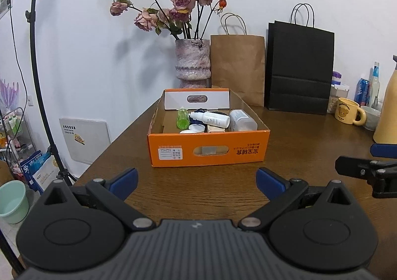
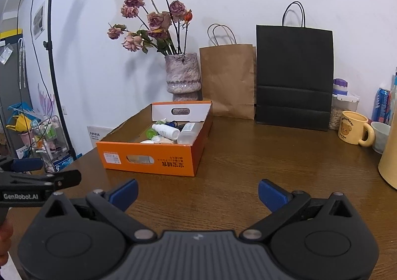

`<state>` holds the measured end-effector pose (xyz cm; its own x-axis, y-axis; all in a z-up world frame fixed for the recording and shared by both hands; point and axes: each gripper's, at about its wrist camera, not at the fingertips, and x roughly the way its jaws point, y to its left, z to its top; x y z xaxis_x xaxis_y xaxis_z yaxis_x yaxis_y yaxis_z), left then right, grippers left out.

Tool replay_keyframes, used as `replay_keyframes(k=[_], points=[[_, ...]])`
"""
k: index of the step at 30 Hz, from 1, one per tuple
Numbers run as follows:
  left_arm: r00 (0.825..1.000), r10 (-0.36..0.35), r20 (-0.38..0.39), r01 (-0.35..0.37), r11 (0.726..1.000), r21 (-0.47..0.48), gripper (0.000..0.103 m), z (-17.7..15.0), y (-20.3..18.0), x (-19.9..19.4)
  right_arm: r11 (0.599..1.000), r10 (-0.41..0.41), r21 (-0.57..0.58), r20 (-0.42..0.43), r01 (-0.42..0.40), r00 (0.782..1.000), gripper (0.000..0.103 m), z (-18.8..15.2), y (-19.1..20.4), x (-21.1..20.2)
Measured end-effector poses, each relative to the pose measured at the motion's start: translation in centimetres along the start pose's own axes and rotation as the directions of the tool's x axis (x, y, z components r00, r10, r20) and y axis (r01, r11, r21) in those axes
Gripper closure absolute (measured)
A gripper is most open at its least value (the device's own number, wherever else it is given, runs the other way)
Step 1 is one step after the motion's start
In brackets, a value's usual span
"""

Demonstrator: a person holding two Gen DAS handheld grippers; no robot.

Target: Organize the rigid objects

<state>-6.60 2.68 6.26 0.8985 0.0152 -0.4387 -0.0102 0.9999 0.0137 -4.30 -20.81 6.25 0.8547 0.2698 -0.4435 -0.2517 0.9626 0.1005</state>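
An orange cardboard box [image 1: 208, 148] [image 2: 151, 157] stands on the wooden table [image 1: 297, 146] [image 2: 273, 156]. Inside lie a white bottle [image 1: 211, 118] [image 2: 165, 130], a green bottle [image 1: 182, 117] [image 2: 150, 133], a clear bottle [image 1: 242, 120] [image 2: 188, 132] and small white jars [image 1: 196, 128]. My left gripper [image 1: 197, 183] hovers open and empty in front of the box. My right gripper [image 2: 198, 193] is open and empty too, nearer the table's front and to the right of the box. In each view the other gripper shows at the edge.
A vase of dried roses [image 1: 193, 64] [image 2: 183, 76], a brown paper bag [image 1: 238, 66] [image 2: 227, 79] and a black paper bag [image 1: 300, 66] [image 2: 294, 76] line the wall. A yellow mug [image 1: 348, 111] [image 2: 354, 127], cans and jars crowd the right. A light stand [image 1: 37, 56] rises at the left.
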Motion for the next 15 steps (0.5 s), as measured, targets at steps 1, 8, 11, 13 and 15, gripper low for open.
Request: replay_keyframes(k=[1, 8, 11, 13, 15], points=[[1.000, 0.000, 0.002, 0.000, 1.000, -0.001, 0.000, -0.02, 0.06, -0.08, 1.000, 0.000, -0.001, -0.001, 0.000, 1.000, 0.000, 0.07, 0.04, 0.05], [1.000, -0.003, 0.002, 0.003, 1.000, -0.007, 0.000, -0.06, 0.20, -0.23, 1.000, -0.002, -0.008, -0.004, 0.002, 1.000, 0.000, -0.04, 0.37, -0.07], [1.000, -0.004, 0.000, 0.004, 1.000, -0.008, 0.000, -0.08, 0.28, -0.27, 1.000, -0.003, -0.011, -0.004, 0.003, 1.000, 0.000, -0.01, 0.43, -0.05], [1.000, -0.003, -0.001, 0.003, 1.000, -0.009, 0.000, -0.09, 0.29, -0.25, 1.000, -0.004, -0.013, -0.004, 0.004, 1.000, 0.000, -0.03, 0.52, -0.08], [1.000, -0.003, -0.003, 0.003, 1.000, -0.011, 0.000, -0.13, 0.34, -0.23, 1.000, -0.004, -0.013, -0.005, 0.004, 1.000, 0.000, -0.04, 0.55, -0.06]])
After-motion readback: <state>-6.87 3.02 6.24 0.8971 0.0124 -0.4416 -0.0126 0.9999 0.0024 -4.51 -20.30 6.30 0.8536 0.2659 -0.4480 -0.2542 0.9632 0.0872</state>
